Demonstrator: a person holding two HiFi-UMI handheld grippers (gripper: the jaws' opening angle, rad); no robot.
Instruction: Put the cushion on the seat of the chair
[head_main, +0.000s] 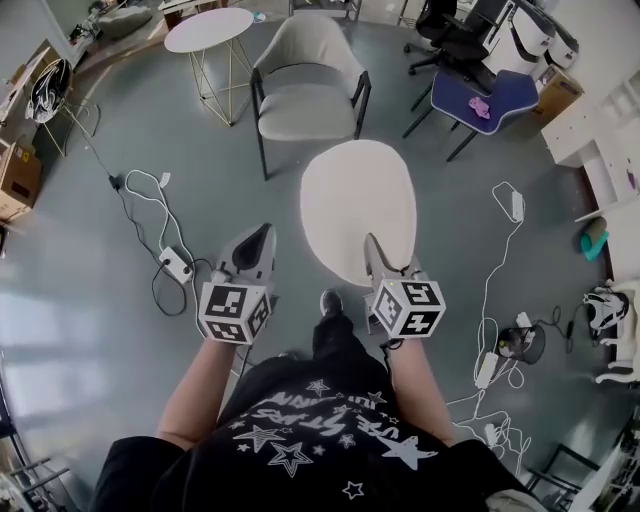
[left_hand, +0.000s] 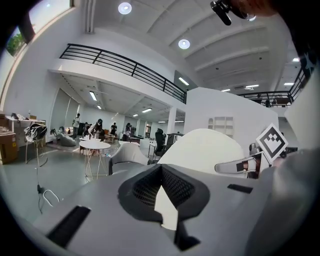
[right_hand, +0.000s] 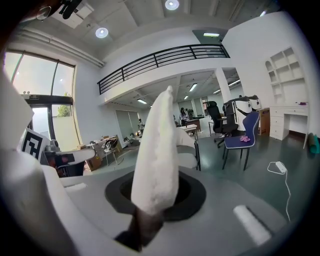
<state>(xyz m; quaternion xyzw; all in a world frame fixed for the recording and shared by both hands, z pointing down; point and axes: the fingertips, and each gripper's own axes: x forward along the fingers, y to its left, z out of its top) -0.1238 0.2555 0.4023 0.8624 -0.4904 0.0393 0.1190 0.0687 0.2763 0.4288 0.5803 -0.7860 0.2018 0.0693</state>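
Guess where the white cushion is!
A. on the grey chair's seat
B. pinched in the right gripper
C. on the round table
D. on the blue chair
B: the right gripper's jaws are clamped on the lower edge of the cushion, which is held out over the floor, and the seat of the grey chair ahead is bare.

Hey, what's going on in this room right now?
A person holds tongs in each hand. The right tongs grip the near edge of a white cushion, held out in front. The left tongs are shut and empty beside it. The grey chair ahead has a bare seat, so the cushion isn't placed yet.
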